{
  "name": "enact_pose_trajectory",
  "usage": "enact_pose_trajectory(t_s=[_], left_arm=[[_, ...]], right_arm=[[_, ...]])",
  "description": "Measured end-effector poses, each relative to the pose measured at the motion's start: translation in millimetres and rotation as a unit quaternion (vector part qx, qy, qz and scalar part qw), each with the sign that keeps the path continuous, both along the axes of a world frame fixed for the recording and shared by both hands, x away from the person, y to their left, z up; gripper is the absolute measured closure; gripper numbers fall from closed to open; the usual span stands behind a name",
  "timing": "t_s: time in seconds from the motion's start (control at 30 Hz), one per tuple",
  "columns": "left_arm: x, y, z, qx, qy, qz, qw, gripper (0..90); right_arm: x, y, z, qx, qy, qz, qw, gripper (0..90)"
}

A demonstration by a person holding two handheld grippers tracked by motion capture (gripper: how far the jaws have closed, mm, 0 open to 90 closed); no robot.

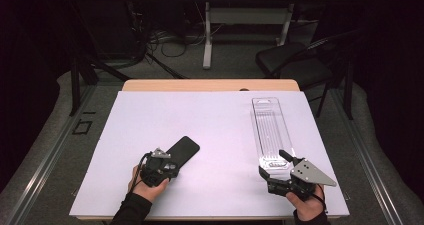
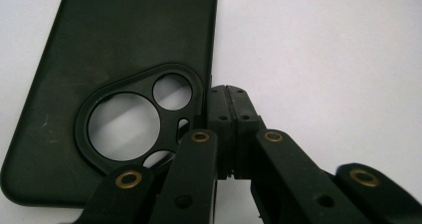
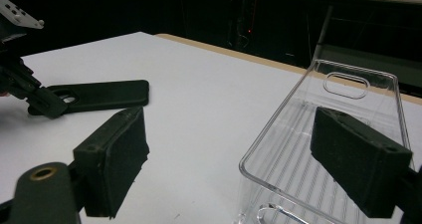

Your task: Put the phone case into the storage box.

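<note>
1. The left gripper (image 1: 161,169) sits at about 7 o'clock on the white surface (image 1: 210,130), its fingers (image 2: 226,114) pressed together with nothing between them, just beside the edge of the black phone case (image 1: 181,150).
2. The case lies flat, camera cutout toward the gripper.
3. The right gripper (image 1: 274,166), at about 5 o'clock, holds its fingers (image 3: 117,159) wide at the near end of the clear plastic tray (image 1: 269,127).

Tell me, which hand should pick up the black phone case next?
Probably the left. The left gripper sits shut right beside the black phone case, by its camera cutout. The right gripper is across the table, open around the end of the clear plastic tray.
</note>
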State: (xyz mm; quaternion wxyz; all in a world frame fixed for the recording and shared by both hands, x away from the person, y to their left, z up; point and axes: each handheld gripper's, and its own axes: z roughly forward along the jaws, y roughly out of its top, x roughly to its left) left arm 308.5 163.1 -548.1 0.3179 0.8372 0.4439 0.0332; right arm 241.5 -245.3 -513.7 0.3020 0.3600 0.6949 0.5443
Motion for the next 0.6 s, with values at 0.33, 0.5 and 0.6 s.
enact_pose_trajectory(t_s=[0.33, 0.5, 0.6], left_arm=[[-2.6, 2.5, 4.9, -0.014, -0.009, 0.002, 0.9999, 86.4], [-4.7, 5.0, 10.6, -0.024, -0.021, 0.000, 0.9995, 80.9], [-5.5, 8.0, 13.2, -0.029, -0.035, 0.001, 0.9990, 74.5]], right_arm=[[0.3, -0.4, -0.2, -0.002, 0.001, 0.002, 1.0000, 14.3], [0.4, -0.4, -0.4, -0.002, 0.001, 0.002, 1.0000, 14.3], [0.4, -0.3, -0.5, -0.004, 0.001, 0.003, 1.0000, 14.3]])
